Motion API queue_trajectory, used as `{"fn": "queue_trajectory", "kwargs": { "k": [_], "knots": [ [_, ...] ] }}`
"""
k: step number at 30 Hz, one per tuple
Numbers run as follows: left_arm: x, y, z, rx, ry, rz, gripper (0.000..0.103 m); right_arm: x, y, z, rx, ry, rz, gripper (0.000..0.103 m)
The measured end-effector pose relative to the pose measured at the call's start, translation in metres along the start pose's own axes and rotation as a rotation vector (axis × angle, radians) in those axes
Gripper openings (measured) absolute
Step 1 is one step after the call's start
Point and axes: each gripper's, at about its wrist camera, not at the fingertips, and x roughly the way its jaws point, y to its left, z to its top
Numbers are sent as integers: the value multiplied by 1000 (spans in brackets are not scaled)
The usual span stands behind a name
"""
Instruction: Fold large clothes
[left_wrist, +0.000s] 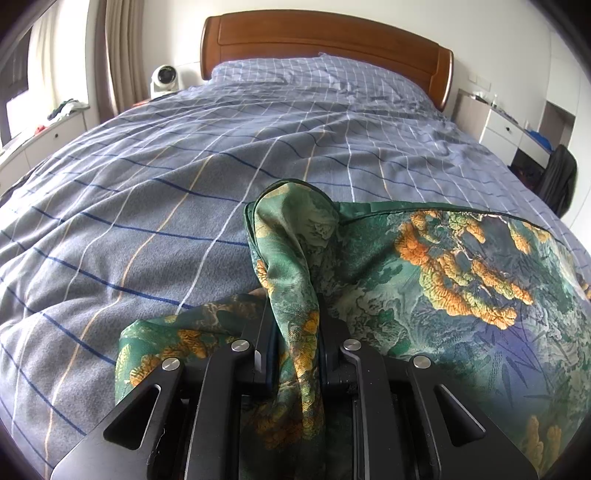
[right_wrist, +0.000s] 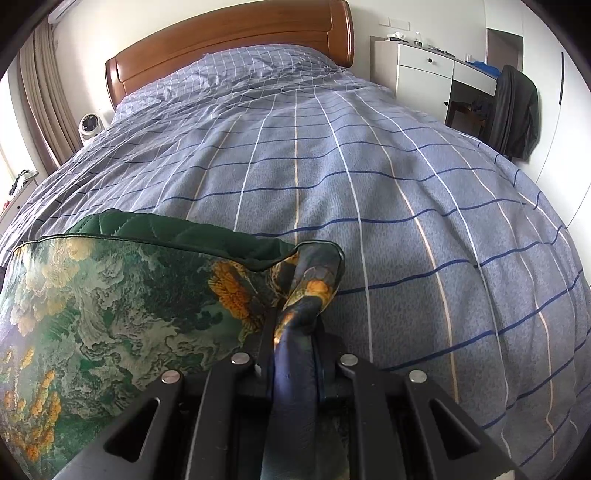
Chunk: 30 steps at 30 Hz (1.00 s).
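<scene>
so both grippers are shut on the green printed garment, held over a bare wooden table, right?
Not a table. The left gripper and right gripper are both shut on the green printed garment, but it's held over a bed with a blue checked cover and a wooden headboard. Both wrist views show it.

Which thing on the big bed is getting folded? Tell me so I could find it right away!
Look at the wide bed with the wooden headboard and the blue-grey checked cover. At its near end lies the garment, pinched in the jaws of the left gripper and the right gripper. It is the only cloth printed in green with orange-yellow clusters, and it has a plain dark green quilted lining.
</scene>
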Motion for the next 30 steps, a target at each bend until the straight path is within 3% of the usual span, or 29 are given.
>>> {"fn": "queue_trajectory", "kwargs": {
  "k": [26, 28, 29, 30],
  "knots": [
    [-4, 0, 2, -12, 0, -9, 18, 0, -9, -1, 31, -1, 38, 18],
    [-4, 2, 1, -17, 1, -13, 23, 0, -9, -1, 31, -1, 38, 18],
    [-5, 3, 2, -28, 4, -13, 30, 0, -9, -1, 32, 0, 39, 19],
    [-7, 6, 4, -42, 9, -10, 47, 0, -10, 0, 34, 0, 41, 20]
  ]
}}
